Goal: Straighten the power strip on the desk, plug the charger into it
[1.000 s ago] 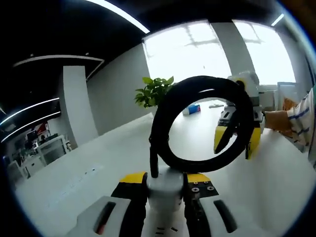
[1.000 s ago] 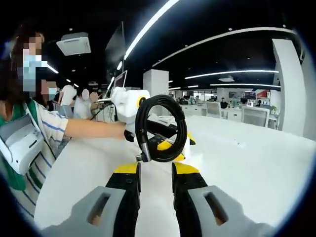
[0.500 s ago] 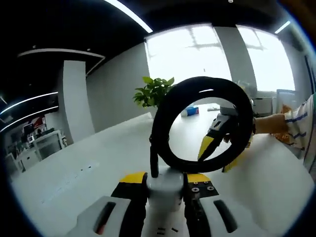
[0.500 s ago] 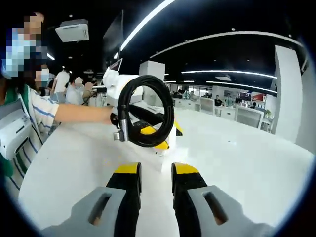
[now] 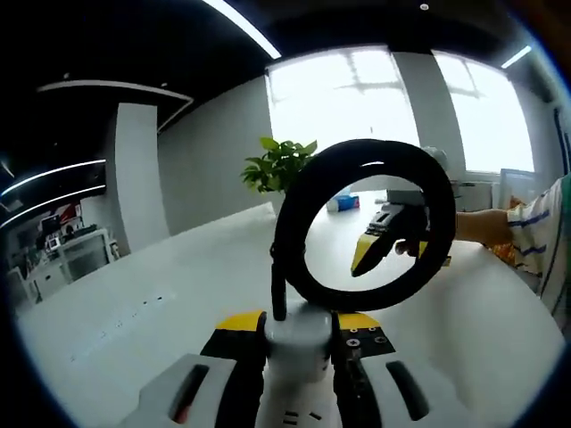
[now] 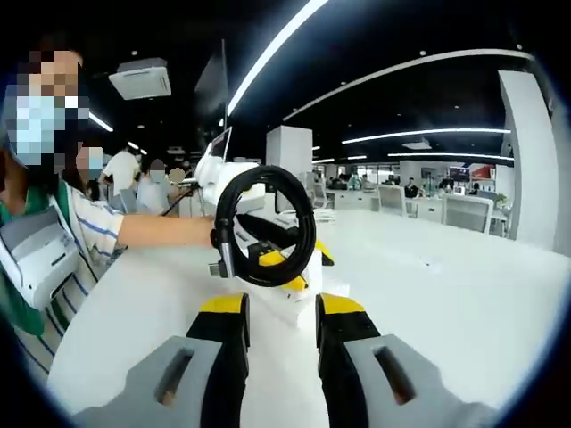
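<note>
The left gripper [image 5: 299, 332] is clamping the white charger [image 5: 299, 343] between its jaws, its coiled black cable [image 5: 364, 225] standing up in a loop, probably to keep it clear for plugging; the right gripper [image 6: 280, 312] is hovering with jaws slightly parted, holding nothing, facing the charger [image 6: 294, 299] over the desk [image 6: 446, 285]; I cannot pick out the power strip.

The left gripper [image 5: 299, 323] has its yellow-tipped fingers [image 5: 239, 322] clamped on a white charger body, held above the surface. The right gripper [image 6: 280, 308] shows its fingers [image 6: 224, 306] parted with nothing between them. A bare forearm [image 6: 165, 232] in a striped sleeve reaches to the left gripper.
</note>
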